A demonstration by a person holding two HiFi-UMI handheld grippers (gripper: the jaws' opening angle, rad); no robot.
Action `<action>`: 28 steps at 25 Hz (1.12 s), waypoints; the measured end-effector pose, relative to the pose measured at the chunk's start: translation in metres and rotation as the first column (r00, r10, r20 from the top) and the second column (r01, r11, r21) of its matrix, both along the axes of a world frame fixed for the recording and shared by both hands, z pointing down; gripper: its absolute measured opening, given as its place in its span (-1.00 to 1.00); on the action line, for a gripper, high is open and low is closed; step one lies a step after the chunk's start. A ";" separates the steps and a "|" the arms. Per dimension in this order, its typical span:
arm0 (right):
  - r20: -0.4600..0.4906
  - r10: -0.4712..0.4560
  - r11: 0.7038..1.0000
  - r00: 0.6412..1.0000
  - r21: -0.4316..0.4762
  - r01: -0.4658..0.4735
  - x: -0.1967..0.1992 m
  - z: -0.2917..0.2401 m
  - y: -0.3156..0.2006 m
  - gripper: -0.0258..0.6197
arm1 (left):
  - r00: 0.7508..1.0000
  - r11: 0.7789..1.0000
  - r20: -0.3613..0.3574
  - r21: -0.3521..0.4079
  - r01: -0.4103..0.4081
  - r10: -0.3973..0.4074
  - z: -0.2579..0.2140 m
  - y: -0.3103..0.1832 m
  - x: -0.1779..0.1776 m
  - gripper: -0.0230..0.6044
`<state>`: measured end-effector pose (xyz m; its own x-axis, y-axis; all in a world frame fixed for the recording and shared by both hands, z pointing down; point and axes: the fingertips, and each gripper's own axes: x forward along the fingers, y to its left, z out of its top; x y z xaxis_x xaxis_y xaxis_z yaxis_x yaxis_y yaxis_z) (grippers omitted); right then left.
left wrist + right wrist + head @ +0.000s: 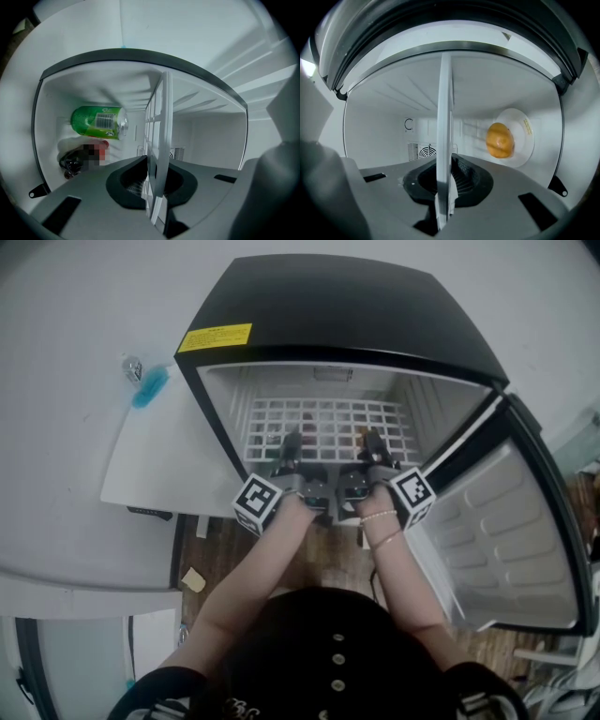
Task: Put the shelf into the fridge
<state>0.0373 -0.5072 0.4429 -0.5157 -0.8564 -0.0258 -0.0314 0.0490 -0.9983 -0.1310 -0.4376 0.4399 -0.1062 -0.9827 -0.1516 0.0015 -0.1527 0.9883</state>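
White room; black-topped fridge point(337, 306), door open toward 4 o'clock. The flat white grid shelf point(323, 423) sits partly inside the cavity. The left gripper point(289, 444) and right gripper point(372, 444) each pinch its front edge. Risk: an uneven push may cock it off the ribbed walls onto the glossy green can point(98, 123) or round orange fruit point(500, 139).

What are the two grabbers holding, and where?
Both hold the white wire shelf by its front edge, the left gripper toward its left side, the right gripper toward its right.
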 end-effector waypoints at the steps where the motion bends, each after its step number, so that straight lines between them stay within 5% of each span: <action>1: -0.003 -0.001 1.000 1.000 0.001 0.001 -0.001 0.000 -0.001 -0.81 | 1.000 1.000 -0.003 0.001 0.001 -0.001 0.000 -0.001 0.000 -0.81; 28: -0.019 -0.012 0.999 1.000 0.034 0.013 -0.012 -0.001 -0.030 -0.81 | 0.999 0.999 0.003 -0.005 0.042 -0.042 0.000 -0.030 -0.012 -0.81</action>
<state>0.0250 -0.5376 0.4419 -0.5271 -0.8486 -0.0452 -0.0490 0.0834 -0.9953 -0.1434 -0.4672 0.4402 -0.1468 -0.9782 -0.1469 -0.0079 -0.1474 0.9890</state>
